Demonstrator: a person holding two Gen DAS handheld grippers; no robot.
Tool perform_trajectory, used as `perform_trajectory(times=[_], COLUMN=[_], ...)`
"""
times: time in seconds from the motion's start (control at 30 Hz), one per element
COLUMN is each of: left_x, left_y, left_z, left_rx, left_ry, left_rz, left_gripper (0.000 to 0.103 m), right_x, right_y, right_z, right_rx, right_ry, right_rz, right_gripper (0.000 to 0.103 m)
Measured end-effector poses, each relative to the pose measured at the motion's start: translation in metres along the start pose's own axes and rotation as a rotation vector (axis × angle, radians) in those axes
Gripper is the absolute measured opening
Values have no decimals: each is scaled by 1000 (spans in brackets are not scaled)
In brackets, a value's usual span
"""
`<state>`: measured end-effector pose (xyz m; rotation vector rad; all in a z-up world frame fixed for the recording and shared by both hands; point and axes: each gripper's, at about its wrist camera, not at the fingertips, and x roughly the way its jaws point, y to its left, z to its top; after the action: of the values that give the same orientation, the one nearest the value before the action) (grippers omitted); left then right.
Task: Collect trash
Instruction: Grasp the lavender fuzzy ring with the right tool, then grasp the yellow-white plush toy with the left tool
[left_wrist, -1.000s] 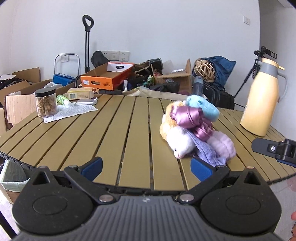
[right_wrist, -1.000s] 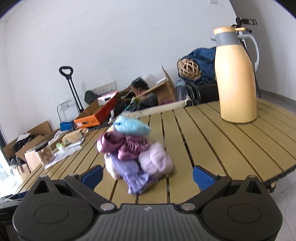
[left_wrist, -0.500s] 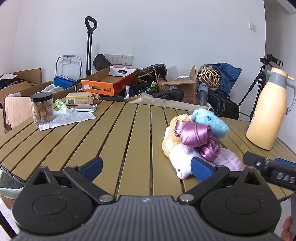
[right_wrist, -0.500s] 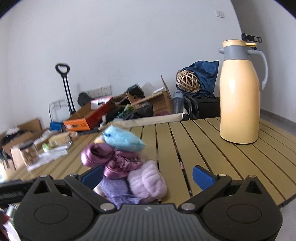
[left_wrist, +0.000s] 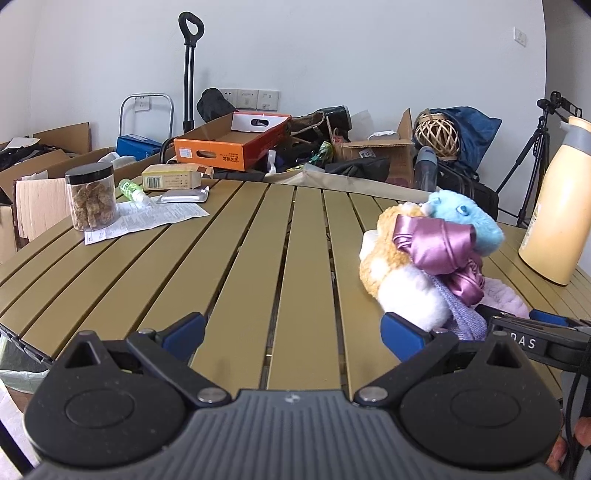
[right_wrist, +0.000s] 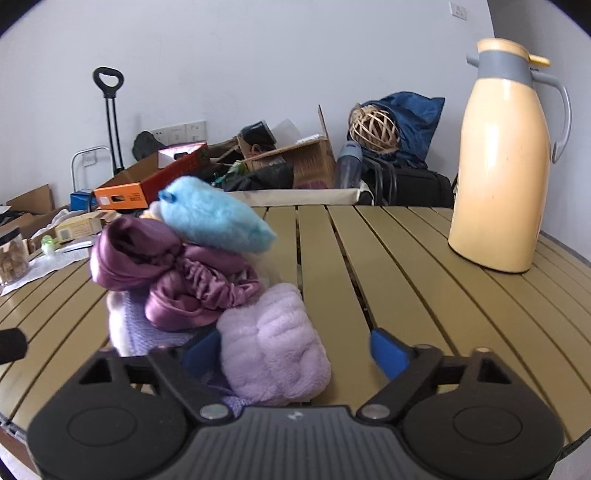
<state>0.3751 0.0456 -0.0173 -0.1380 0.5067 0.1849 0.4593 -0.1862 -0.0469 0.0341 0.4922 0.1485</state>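
A pile of soft things sits on the slatted table: a blue plush, purple satin cloth and a lilac fluffy bundle. My right gripper reaches low around the lilac bundle and its jaws are closing. The left pad lies against the bundle, while the right pad stands clear of it. My left gripper hovers open over bare slats with nothing in it, left of the pile. One of the right gripper's fingers shows beside the pile. A paper leaflet, a foil blister pack and a small box lie far left.
A snack jar and a small green bottle stand by the leaflet. A tall yellow thermos stands at the right of the table. Cardboard boxes, an orange box, bags and a tripod crowd the floor behind.
My right gripper dropped and moved in onto the pile, and its jaws narrowed around the lilac bundle. My left gripper edged forward over the table. The pile itself stayed put.
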Motion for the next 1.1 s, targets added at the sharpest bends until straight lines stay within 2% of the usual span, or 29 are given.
perform_trajectory(times=[0.03, 0.1, 0.13, 0.23, 0.37, 0.5, 0.77, 0.93, 1.1], left_x=[0, 1, 1, 2, 2, 5, 9, 10, 20], left_y=[0, 0, 0, -1, -2, -3, -20, -46, -70], left_z=[0, 0, -1, 0, -1, -1, -2, -7, -19], left_rx=[1, 3, 4, 7, 14, 20, 64, 129, 173], left_ry=[1, 4, 5, 11, 10, 10, 0, -21, 7], left_rz=[-1, -3, -3, -5, -9, -17, -39, -59, -60], left_gripper=[103, 103, 103, 103, 103, 103, 103, 103, 103], right_x=[2, 3, 4, 2, -2, -15, -45, -52, -57], right_y=[0, 2, 4, 8, 2, -9, -37, -47, -57], right_z=[-2, -5, -6, -7, -7, -6, -3, -1, -4], right_rx=[5, 5, 2, -19, 12, 70, 159, 168, 176], right_ry=[-3, -6, -5, -8, -2, -52, -143, -151, -144], right_rz=[5, 22, 28, 15, 12, -6, -34, -28, -31], right_gripper=[79, 61, 57, 52, 43, 34, 29, 28, 29])
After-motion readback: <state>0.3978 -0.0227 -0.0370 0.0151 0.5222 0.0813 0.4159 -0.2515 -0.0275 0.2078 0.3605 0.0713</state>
